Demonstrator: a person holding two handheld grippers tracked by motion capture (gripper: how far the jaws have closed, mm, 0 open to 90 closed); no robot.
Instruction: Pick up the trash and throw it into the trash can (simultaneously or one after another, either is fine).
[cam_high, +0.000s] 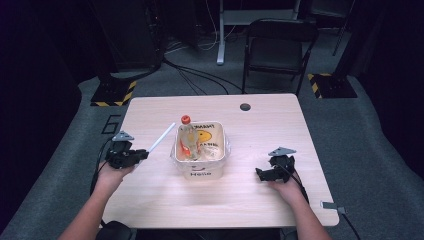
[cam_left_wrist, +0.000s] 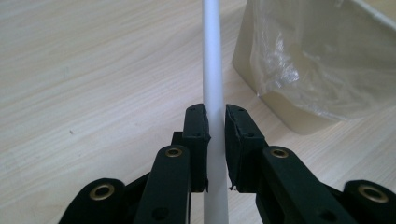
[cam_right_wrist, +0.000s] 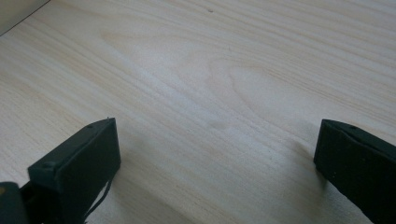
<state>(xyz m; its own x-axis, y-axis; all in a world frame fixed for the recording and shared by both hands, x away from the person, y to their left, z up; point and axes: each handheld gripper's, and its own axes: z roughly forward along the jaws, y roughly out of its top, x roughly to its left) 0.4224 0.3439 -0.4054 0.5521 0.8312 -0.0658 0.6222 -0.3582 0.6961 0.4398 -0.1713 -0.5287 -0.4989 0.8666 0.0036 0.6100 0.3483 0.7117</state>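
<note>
My left tongs (cam_left_wrist: 215, 140) clamped the white tube (cam_left_wrist: 212, 70), its far end angled toward the lined bin (cam_high: 200, 155); my right tongs (cam_right_wrist: 215, 158) gaped wide, empty, over the desk (cam_right_wrist: 210, 70).

Black tongs (cam_left_wrist: 215, 140) with brass screws, trailing cables.
</note>
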